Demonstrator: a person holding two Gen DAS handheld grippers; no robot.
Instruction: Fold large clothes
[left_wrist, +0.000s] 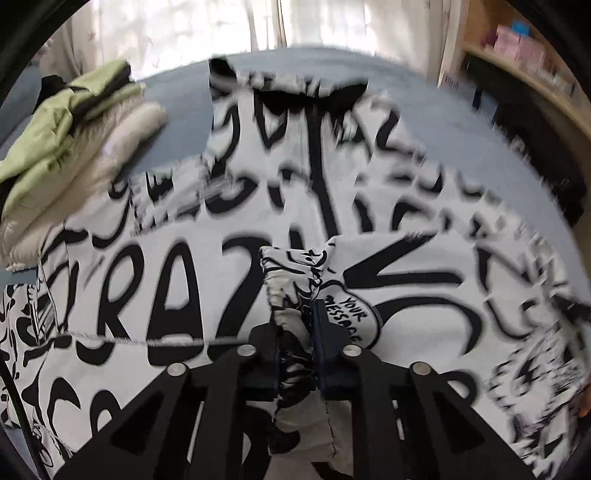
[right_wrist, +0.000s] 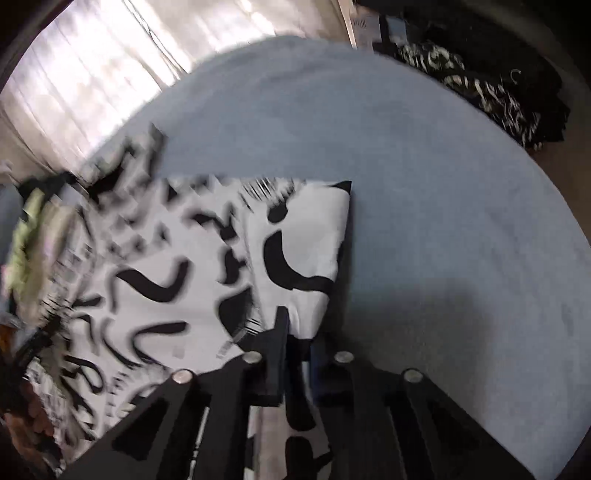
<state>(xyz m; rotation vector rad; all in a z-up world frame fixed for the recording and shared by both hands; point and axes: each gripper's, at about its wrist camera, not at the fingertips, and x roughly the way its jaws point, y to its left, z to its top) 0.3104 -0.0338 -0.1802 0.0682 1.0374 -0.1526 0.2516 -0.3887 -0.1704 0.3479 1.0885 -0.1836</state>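
A large white garment (left_wrist: 177, 280) printed with big black lettering lies spread over a blue-grey bed (left_wrist: 184, 107). My left gripper (left_wrist: 297, 314) is shut on a bunched fold of this garment, which rises in a crumpled ridge between the fingers. In the right wrist view the same garment (right_wrist: 184, 266) reaches to a folded right edge. My right gripper (right_wrist: 297, 332) is shut on that edge near its lower corner, the cloth running down between the fingers. Both views are blurred.
A puffy green and cream jacket (left_wrist: 66, 147) lies at the left of the bed, and shows again as a green jacket (right_wrist: 26, 236). Bare blue bed (right_wrist: 443, 221) stretches to the right. A dark patterned pile (right_wrist: 480, 85) lies beyond it. Wooden shelves (left_wrist: 535, 66) stand at the right, curtains (left_wrist: 184, 33) behind.
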